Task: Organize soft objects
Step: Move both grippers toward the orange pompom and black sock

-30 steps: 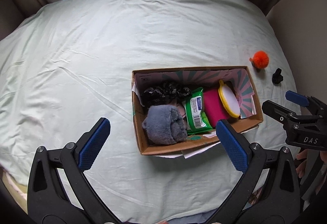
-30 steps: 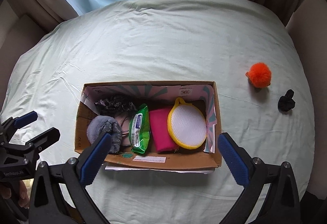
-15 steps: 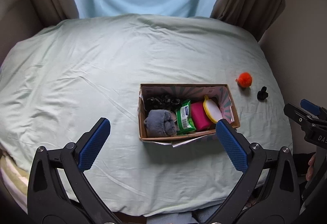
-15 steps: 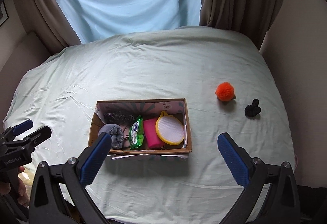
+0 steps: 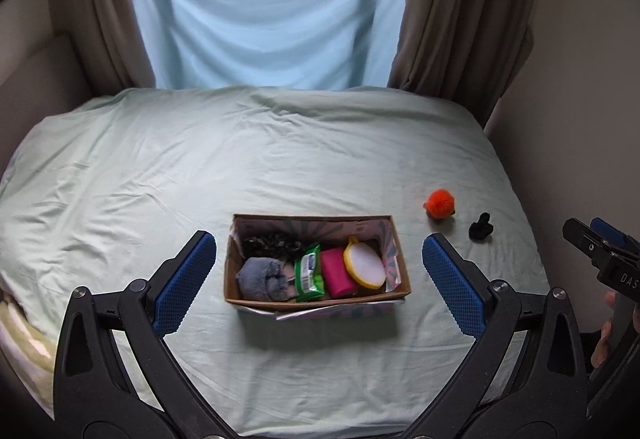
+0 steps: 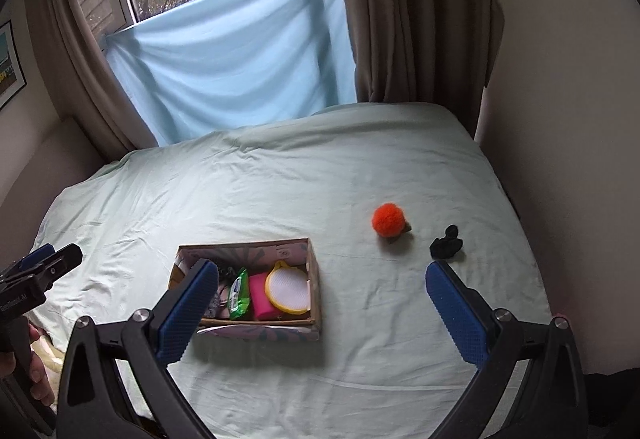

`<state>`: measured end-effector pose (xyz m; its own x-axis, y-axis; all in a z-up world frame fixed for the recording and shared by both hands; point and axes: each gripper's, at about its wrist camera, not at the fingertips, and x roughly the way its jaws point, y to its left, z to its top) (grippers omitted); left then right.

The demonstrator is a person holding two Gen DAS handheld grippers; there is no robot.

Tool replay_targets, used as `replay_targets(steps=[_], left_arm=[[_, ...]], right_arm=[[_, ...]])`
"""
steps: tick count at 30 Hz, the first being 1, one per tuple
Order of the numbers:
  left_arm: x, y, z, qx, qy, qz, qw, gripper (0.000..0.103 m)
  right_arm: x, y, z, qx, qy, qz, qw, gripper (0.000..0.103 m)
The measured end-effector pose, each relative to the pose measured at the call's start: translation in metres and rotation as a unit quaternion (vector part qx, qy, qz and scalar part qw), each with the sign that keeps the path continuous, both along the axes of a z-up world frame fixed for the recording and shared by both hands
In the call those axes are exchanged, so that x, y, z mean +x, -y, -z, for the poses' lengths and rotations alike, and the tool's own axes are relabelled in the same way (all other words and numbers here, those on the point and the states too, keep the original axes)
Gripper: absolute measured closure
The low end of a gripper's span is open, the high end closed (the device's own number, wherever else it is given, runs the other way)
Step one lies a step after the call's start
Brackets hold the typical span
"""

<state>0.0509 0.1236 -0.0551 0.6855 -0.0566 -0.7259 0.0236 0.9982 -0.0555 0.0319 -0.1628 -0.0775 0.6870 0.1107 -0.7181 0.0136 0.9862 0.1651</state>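
A cardboard box [image 5: 316,299] [image 6: 314,281] stands on the bed and holds a grey plush [image 5: 262,279], black scrunchies [image 5: 272,243], a green wipes pack [image 5: 308,273] [image 6: 239,293], a pink sponge [image 5: 336,273] and a yellow-rimmed white pad [image 5: 364,266] [image 6: 289,291]. An orange pom-pom [image 5: 439,202] [image 6: 388,219] and a small black soft item [image 5: 481,227] [image 6: 447,246] lie on the sheet right of the box. My left gripper [image 5: 318,281] and right gripper [image 6: 322,309] are open and empty, held back above the bed's near edge.
The pale green bed sheet [image 5: 200,167] spreads wide around the box. A wall [image 5: 580,119] runs close along the bed's right side. Brown curtains [image 6: 412,19] and a blue cloth [image 6: 240,71] hang at the window behind.
Both grippers have pulled back and up from the box, so the bed, window and curtains have come into view. Both stay open and empty. The objects have not moved.
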Motion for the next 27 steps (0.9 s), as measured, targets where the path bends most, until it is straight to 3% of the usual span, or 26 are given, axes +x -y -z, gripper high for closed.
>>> replay_targets(steps=[8,15,27], left_arm=[[0.038,0.109,0.013,-0.009,0.002,0.025,0.9996,0.0],[0.086,0.191,0.05,-0.025,-0.015,0.035,0.999,0.0],[0.192,0.27,0.175,-0.015,-0.068,0.066,0.9954,0.0]], right_arm=[[0.023,0.094,0.021,0.007,0.004,0.009,1.0,0.0],[0.057,0.155,0.064,-0.01,-0.018,-0.017,1.0,0.0],[0.121,0.208,0.166,-0.027,-0.038,-0.016,0.999,0.0]])
